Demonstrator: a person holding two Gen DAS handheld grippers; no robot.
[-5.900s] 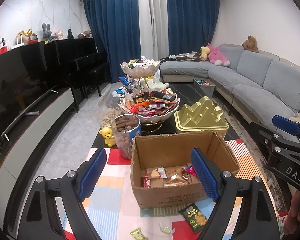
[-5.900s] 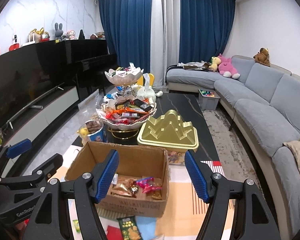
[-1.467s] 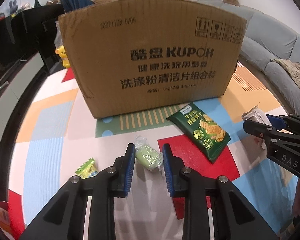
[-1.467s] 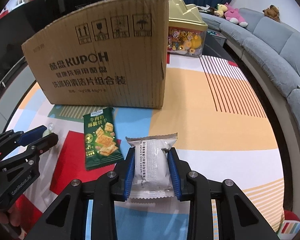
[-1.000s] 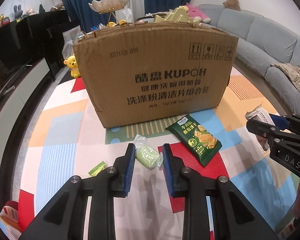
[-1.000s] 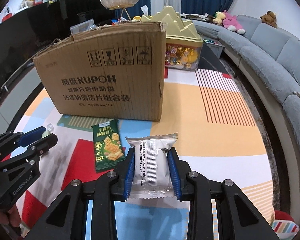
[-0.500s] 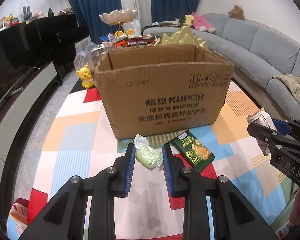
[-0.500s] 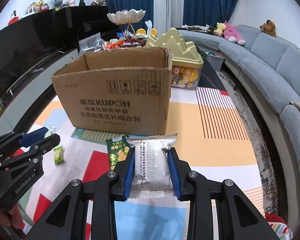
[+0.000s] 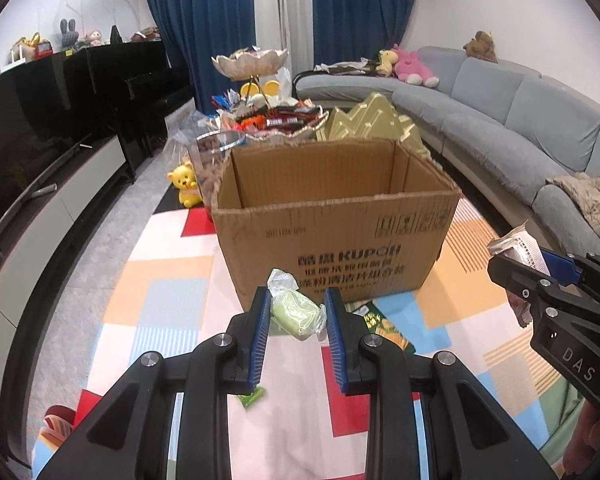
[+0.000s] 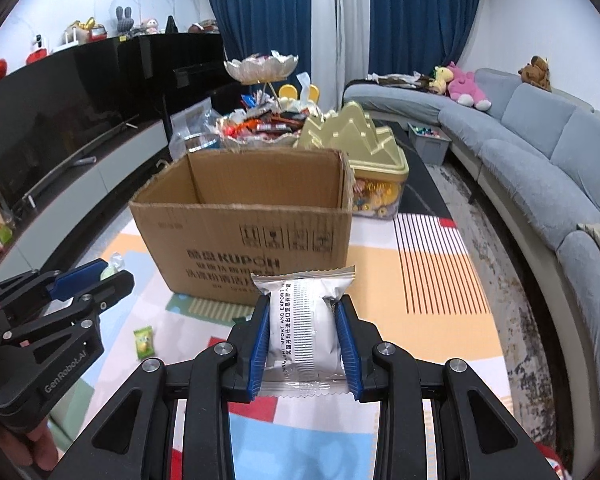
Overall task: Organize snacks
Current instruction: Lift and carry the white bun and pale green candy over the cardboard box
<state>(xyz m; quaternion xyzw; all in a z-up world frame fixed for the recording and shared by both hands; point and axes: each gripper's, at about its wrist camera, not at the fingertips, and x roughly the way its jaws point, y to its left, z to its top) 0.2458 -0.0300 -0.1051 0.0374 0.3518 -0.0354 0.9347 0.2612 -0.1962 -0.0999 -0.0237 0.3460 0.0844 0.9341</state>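
We took the open cardboard box as our landmark; its corrugated brown walls stood on a patchwork mat of coloured blocks. Left of the box front, a small green candy packet lay flat on the mat. Directly before the box, the left gripper had its blue ribbed pads clamped narrowly on a soft pale-green sweet in crinkled clear wrap, raised off the mat. Under it, near the box's front edge, we noted a dark green biscuit pouch. To the right of the box front, the right gripper pinched a plump, matte white pillow pack with serrated end seals, likewise clear of the mat.
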